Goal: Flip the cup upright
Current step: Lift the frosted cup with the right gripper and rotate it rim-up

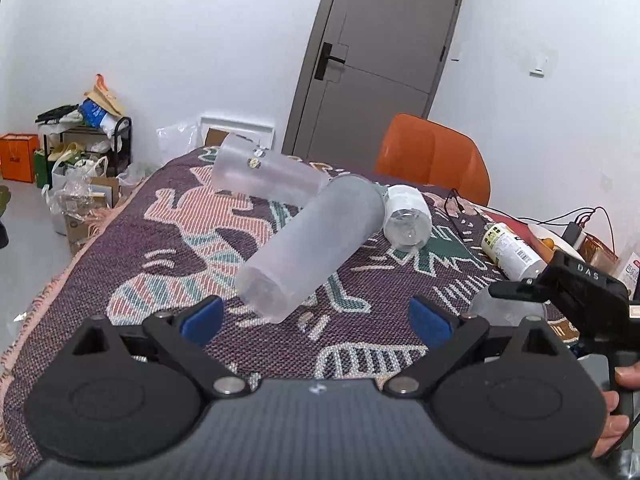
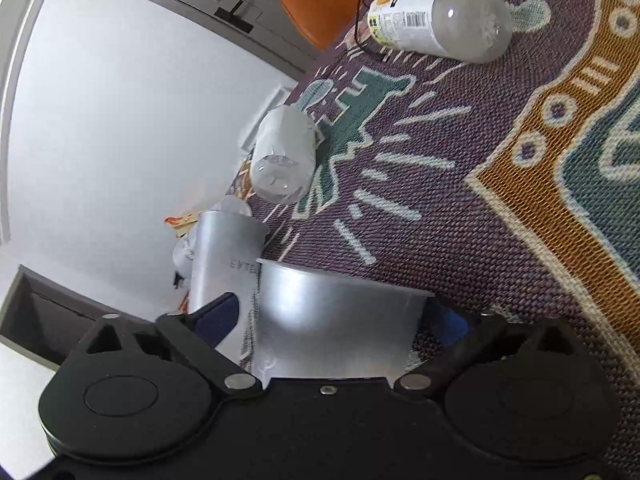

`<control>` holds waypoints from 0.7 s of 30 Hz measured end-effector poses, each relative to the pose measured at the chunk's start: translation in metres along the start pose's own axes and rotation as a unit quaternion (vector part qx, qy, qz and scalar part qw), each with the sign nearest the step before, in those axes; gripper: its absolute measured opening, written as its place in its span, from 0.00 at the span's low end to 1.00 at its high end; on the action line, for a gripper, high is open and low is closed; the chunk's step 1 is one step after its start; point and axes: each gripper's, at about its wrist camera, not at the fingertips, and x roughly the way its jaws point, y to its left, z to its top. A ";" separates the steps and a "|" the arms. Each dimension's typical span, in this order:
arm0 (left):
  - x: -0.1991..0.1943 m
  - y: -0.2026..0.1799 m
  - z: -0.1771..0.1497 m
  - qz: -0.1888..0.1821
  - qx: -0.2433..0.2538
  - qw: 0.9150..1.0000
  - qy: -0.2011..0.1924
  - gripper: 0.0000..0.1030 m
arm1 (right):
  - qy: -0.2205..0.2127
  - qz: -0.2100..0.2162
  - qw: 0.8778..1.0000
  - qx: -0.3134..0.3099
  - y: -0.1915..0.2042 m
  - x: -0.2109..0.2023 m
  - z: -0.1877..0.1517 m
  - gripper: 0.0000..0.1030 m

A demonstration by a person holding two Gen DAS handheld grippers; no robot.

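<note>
In the left wrist view a tall frosted cup (image 1: 312,246) lies on its side on the patterned cloth (image 1: 168,240), its base toward my open, empty left gripper (image 1: 316,316). A second frosted cup (image 1: 264,174) lies behind it. My right gripper shows at the right (image 1: 520,292), with a frosted cup (image 1: 506,306) partly hidden at its fingers. In the right wrist view, rolled sideways, that cup (image 2: 340,320) sits between the blue pads of my right gripper (image 2: 336,320), which is closed on it. The tall cup (image 2: 222,264) shows beyond the left pad.
Two plastic bottles lie on the cloth: a white-labelled one (image 1: 406,216) (image 2: 282,158) and a yellow-labelled one (image 1: 512,252) (image 2: 436,20). Black cables (image 1: 456,204), a bowl (image 1: 550,240) and an orange chair (image 1: 436,156) are at the far right. Clutter fills the floor on the left (image 1: 76,152).
</note>
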 end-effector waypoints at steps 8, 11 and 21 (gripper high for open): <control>-0.007 -0.004 -0.002 -0.003 0.001 1.000 0.001 0.95 | -0.015 0.005 1.000 0.002 -0.011 -0.013 0.001 0.73; -0.012 -0.008 -0.001 -0.005 0.003 1.000 -0.005 0.95 | -0.035 0.018 0.999 -0.030 -0.006 -0.026 -0.002 0.73; -0.022 -0.016 -0.001 -0.007 0.013 1.000 -0.015 0.95 | -0.103 0.031 0.977 -0.182 0.029 -0.066 -0.016 0.73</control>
